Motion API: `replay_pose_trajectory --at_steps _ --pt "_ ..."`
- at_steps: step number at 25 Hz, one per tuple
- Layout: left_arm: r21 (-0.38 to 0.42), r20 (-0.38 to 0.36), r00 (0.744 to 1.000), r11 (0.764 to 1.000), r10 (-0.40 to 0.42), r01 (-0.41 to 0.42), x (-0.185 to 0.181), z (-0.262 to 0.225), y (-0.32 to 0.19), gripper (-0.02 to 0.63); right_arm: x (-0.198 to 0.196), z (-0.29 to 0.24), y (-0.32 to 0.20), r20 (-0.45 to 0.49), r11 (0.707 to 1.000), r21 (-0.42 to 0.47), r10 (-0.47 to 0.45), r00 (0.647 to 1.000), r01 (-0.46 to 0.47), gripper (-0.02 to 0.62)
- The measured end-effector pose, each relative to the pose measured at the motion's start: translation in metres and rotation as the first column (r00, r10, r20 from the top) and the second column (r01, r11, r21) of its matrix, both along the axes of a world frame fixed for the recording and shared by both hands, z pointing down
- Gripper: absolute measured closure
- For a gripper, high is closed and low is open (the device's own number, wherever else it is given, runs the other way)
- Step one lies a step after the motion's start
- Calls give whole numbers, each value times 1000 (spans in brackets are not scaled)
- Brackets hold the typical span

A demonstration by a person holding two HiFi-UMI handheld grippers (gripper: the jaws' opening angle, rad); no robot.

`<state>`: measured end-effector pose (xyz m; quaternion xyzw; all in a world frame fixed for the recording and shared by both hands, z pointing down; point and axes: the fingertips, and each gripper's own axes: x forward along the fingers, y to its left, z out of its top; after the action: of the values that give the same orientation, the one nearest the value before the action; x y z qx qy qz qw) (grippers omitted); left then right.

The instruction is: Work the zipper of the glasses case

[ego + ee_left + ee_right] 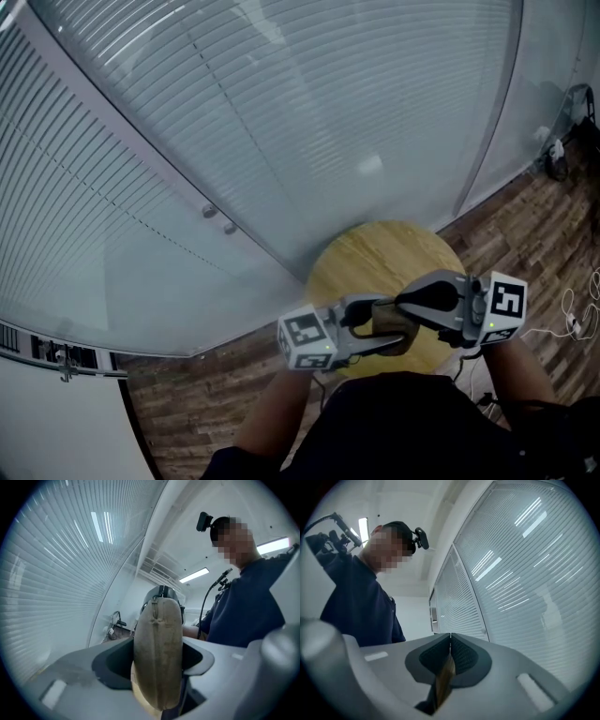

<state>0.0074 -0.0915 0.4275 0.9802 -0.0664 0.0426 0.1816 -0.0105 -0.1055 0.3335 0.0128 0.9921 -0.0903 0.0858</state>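
Your dark-clad chest (403,431) and forearms fill the bottom of the head view. Just beyond them the two marker cubes, left (307,339) and right (504,305), face each other. The glasses case (387,321) sits between them, carried by both tools in front of the near edge of the round wooden worktop (375,248).

Your left tongs (158,662) are clamped across the case. In the left gripper view its tan, fabric-covered shell stands end-on between the two grey jaws, and both pads press against its sides. The zipper seam (153,613) runs up the middle of the shell toward its far end.

Your right tongs (450,644) are closed almost completely, with the jaw tips meeting. They pinch a thin tan tab (444,681), seen edge-on between the ribbed pads. You cannot tell from that view whether the tab is the zipper's pull. In the head view these tongs reach in from the right and lie along the case's upper side.

Behind the worktop rises a glass wall with horizontal blinds (234,141). Wood-plank floor (525,225) runs along its foot, and loose cables (569,319) lie on the floor at the right. Both gripper views look back at you in a dark blue shirt, with a small camera (203,521) mounted on your head.
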Motion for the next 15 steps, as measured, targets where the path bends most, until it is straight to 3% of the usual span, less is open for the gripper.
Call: replay_pose_trajectory --at_steps 5,15 --pt "-5 -61 997 999 38 -38 4 -20 3 318 9 -15 -2 88 998 -61 -26 996 32 583" --pt "-47 -249 968 998 17 -29 0 -47 -1 322 36 -33 -10 255 989 -139 -9 967 46 584"
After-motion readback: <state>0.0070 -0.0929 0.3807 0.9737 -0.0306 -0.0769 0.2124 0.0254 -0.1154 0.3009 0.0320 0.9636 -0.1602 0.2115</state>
